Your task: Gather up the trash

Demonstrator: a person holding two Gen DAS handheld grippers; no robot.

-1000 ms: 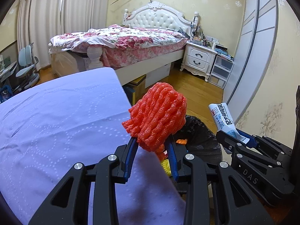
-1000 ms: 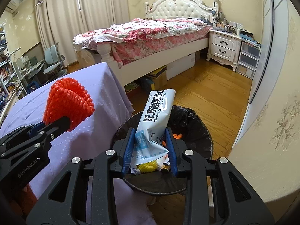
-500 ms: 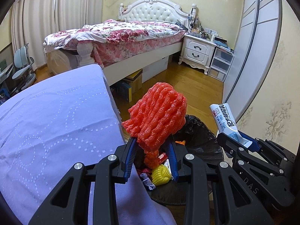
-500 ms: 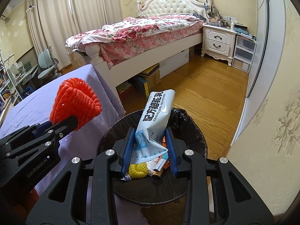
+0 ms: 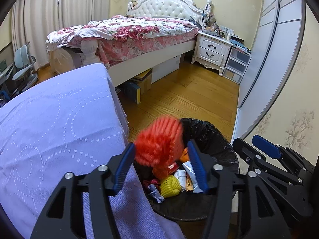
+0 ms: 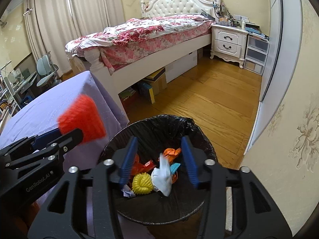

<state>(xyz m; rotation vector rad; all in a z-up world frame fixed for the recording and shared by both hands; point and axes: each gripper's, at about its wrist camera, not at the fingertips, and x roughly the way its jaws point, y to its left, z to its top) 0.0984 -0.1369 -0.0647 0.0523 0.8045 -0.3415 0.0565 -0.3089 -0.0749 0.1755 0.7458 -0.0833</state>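
Both grippers' fingers spread. Blurred red net (image 5: pixel 159 141) between left gripper (image 5: pixel 161 167) fingers, over bin (image 6: pixel 205 137). White wrapper (image 6: pixel 162 177) between right gripper (image 6: pixel 158 159) fingers, in bin, long axis upright-tilted.

My right gripper (image 6: pixel 159 157) hangs over the black-lined trash bin (image 6: pixel 191 127), fingers (image 6: pixel 129 157) spread wide. A blurred white wrapper (image 6: pixel 162 176) sits between them among yellow and orange scraps. My left gripper (image 6: pixel 59 137) has red foam netting (image 6: pixel 82 122) blurred at its tip, beside the purple-covered desk (image 6: pixel 49 101).
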